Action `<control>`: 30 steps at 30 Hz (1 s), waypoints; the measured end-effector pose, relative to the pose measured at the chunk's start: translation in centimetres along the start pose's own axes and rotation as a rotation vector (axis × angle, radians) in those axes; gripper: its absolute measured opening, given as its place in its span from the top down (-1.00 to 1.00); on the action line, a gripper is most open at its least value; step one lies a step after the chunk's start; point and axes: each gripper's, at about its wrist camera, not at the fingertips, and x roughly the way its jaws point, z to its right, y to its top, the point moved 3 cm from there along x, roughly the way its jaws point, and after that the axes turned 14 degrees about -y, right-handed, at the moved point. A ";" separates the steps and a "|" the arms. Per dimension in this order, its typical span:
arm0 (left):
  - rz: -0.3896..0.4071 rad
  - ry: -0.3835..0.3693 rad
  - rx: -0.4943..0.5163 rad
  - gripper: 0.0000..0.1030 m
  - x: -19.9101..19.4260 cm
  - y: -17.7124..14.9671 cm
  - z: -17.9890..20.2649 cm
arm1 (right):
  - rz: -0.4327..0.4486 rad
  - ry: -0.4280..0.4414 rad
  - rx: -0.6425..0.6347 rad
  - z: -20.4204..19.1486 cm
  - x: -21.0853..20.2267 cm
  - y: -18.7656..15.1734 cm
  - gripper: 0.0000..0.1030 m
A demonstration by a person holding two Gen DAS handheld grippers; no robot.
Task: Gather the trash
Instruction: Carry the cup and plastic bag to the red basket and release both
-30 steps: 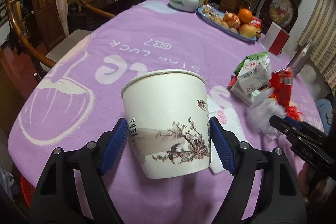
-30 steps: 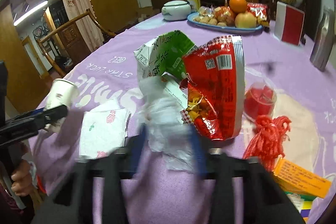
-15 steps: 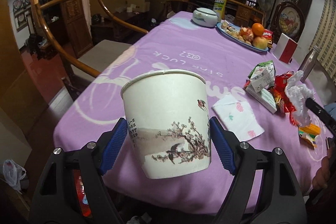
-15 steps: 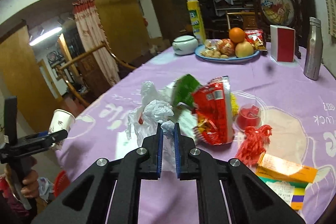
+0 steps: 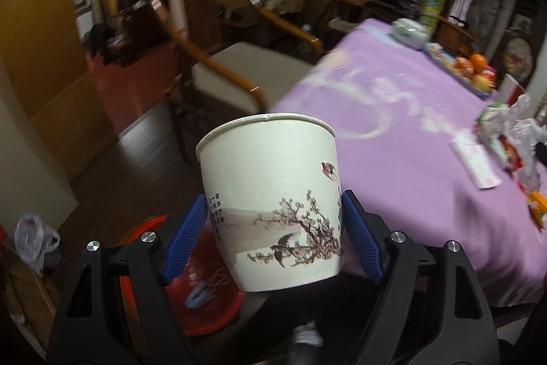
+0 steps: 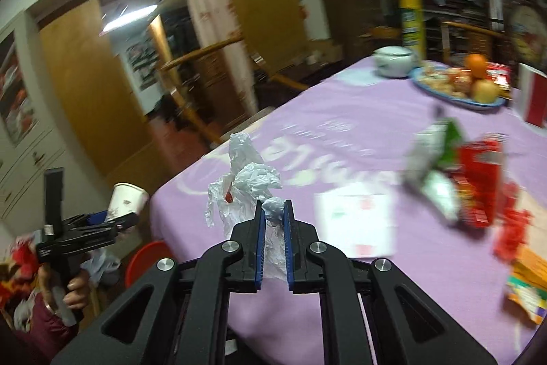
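Note:
My left gripper (image 5: 273, 211) is shut on a white paper cup (image 5: 270, 194) printed with birds and blossom branches; it hangs off the table's left edge, above a red bin (image 5: 201, 293) on the floor. In the right wrist view the same cup (image 6: 124, 199) and left gripper (image 6: 128, 219) show at the far left, with the red bin (image 6: 145, 260) below. My right gripper (image 6: 273, 211) is shut on a crumpled clear plastic bag (image 6: 246, 177), lifted over the near left part of the purple table (image 6: 359, 132). More wrappers (image 6: 475, 180) and a napkin (image 6: 355, 218) lie on the cloth.
A wooden armchair (image 5: 236, 70) stands left of the table. A fruit plate (image 6: 458, 84), a white lidded bowl (image 6: 393, 60), a yellow can (image 6: 412, 19) and a red-white box (image 6: 533, 98) sit at the far end. A plastic bag (image 5: 34, 238) lies on the floor.
The left gripper carried the cup leftward off the table to over the red bin. The right gripper closed on the plastic bag, lifted it and swung left.

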 end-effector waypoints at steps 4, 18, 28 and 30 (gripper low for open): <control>-0.061 0.037 -0.081 -0.51 0.9 -2.2 -6.0 | -0.079 0.079 -0.078 -6.5 3.0 0.4 0.80; -0.148 0.243 -0.176 -0.81 1.1 -7.7 -17.0 | -0.324 0.232 -0.363 -24.3 11.0 -3.0 0.80; -0.066 0.409 -0.267 -0.83 -2.2 -7.3 -22.0 | -0.395 0.315 -0.490 -32.1 13.3 -6.7 0.34; -0.057 0.411 -0.267 -0.83 -2.5 -7.2 -21.8 | -0.404 0.337 -0.484 -32.1 13.3 -7.1 -0.04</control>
